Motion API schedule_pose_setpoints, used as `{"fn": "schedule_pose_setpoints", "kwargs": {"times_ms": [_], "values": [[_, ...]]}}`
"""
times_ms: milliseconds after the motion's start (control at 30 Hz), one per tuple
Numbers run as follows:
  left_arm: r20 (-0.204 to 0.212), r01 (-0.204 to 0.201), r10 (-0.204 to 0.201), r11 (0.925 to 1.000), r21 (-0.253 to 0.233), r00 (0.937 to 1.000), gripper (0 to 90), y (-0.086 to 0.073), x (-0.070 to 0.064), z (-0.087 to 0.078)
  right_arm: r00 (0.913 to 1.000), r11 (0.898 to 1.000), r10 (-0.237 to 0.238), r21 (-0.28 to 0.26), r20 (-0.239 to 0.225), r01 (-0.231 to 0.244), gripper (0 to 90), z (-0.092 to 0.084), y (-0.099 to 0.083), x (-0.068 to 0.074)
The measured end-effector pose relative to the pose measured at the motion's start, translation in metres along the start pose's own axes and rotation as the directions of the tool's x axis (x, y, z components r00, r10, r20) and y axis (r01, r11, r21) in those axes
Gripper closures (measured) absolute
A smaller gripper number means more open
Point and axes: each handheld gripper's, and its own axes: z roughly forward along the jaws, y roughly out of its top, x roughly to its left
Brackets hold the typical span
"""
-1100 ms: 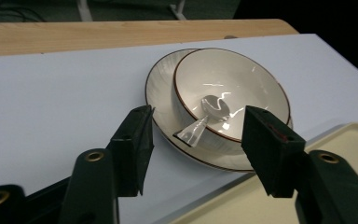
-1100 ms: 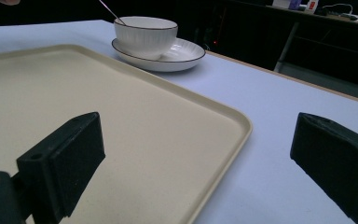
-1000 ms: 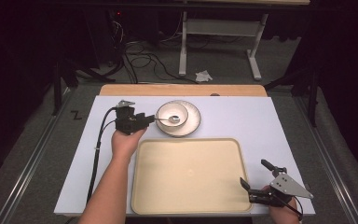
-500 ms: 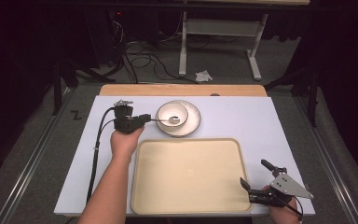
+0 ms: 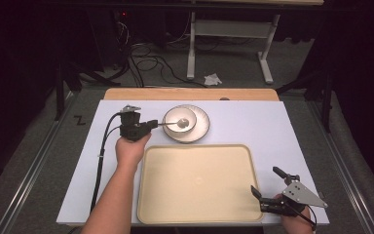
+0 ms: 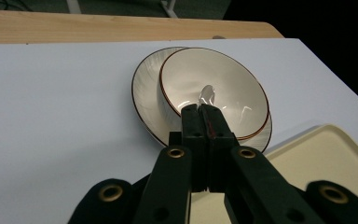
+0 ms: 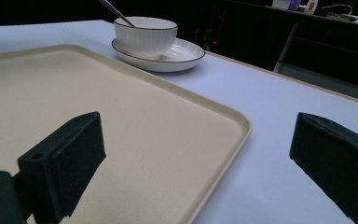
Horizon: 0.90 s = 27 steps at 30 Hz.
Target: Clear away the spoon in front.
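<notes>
Spoon (image 5: 174, 123) in bowl (image 5: 179, 124) on plate (image 5: 200, 126), behind tray (image 5: 195, 180).

A table (image 5: 253, 122) with a pale lavender top and a wooden strip along its far edge is seen. A big cream tray (image 5: 199, 183) is laid flat near the front edge, and a white saucer (image 5: 202, 127) is set just behind it.

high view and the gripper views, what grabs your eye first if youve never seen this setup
A big cream tray lies bare at the near middle of the white table. Behind it a bowl sits on a plate, and the left gripper has its jaws shut on the spoon handle. The right gripper hangs open by the tray's near right corner.
</notes>
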Motion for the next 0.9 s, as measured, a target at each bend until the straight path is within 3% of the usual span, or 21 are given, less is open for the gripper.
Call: {"fn": "schedule_pose_setpoints", "kwargs": {"times_ms": [267, 433, 533, 900], "values": [[-0.036, -0.073, 0.07, 0.9943, -0.078, 0.9969, 89.8, 0.001, -0.009, -0.011, 1.0, 1.0, -0.001, -0.001, -0.002, 0.001, 4.0, 0.0, 0.0, 0.0], [-0.038, -0.095, 0.092, 0.9907, -0.097, 0.995, 89.7, 0.001, -0.013, -0.017, 1.0, 1.0, -0.003, -0.002, -0.003, 0.003, 3.9, 0.001, 0.0, 0.0], [-0.042, -0.13, 0.126, 0.9835, -0.126, 0.9912, 89.7, 0.0, -0.019, -0.025, 1.0, 1.0, -0.002, -0.001, -0.004, 0.002, 4.0, 0.001, 0.0, 0.001], [-0.044, -0.146, 0.14, 0.9678, -0.205, 0.9891, 89.7, -0.013, -0.026, -0.049, 1.0, 1.0, -0.004, 0.002, 0.0, 0.004, 4.0, 0.0, 0.001, 0.001]]}}
